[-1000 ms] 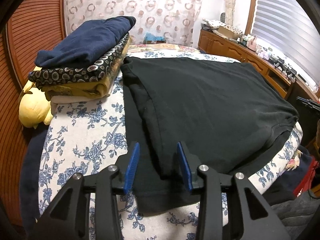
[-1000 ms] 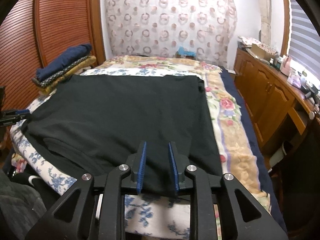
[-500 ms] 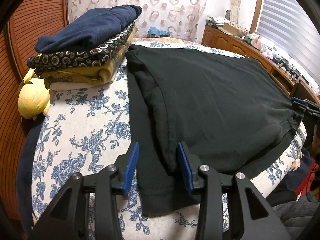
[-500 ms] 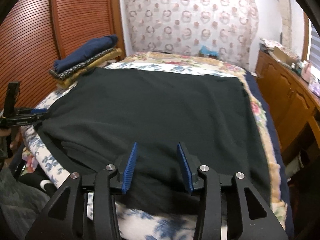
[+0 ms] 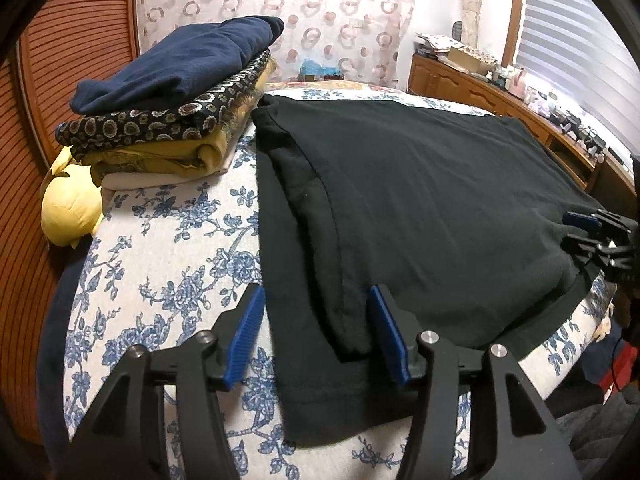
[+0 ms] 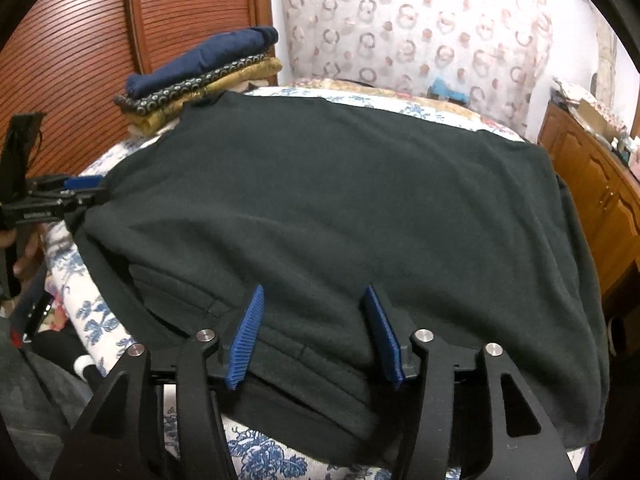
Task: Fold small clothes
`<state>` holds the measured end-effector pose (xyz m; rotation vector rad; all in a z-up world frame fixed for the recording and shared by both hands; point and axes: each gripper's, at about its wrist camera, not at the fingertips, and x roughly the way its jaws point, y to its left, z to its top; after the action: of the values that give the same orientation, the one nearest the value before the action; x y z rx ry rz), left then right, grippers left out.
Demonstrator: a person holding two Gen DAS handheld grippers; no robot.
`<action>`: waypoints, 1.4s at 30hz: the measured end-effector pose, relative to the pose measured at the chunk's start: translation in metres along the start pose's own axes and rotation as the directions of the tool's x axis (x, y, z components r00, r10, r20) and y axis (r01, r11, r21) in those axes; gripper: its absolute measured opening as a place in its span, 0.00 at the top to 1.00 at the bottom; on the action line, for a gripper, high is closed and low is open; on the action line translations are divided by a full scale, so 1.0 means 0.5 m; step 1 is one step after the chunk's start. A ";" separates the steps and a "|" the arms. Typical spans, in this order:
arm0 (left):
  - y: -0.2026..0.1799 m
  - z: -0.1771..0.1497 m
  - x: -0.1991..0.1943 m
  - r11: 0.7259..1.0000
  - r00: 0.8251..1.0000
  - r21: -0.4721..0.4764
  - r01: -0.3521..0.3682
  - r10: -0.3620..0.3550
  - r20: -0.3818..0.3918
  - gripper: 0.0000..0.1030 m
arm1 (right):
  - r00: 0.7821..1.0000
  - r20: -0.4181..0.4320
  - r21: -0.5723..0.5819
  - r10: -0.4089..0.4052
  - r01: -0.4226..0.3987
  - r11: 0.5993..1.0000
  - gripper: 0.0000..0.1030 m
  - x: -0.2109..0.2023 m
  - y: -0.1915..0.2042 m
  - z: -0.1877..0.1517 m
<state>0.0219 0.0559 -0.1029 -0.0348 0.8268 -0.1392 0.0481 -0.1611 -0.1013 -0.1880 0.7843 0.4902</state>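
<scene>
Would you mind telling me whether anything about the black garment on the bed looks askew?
Yes: the black garment is folded unevenly. Near the left tongs, its lower layer sticks out past the folded-over edge.

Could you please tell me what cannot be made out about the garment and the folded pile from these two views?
- black garment: its near hem is hidden behind the left gripper and the right gripper in their own views.
- Its folded-under layers: covered by the top layer.
- folded pile: lowest items hidden by those above; far side unseen in both views.
</scene>
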 end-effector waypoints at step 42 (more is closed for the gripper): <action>-0.405 0.319 -0.018 0.881 0.895 0.240 0.409 -0.439 0.086 0.98 | 0.980 0.183 0.209 -0.073 0.034 0.977 0.33 -0.183 -0.181 -0.087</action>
<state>0.1107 -0.1472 0.0288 -0.0206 0.6511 -0.6371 0.0100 -0.2870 -0.0677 0.0293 0.6365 0.3666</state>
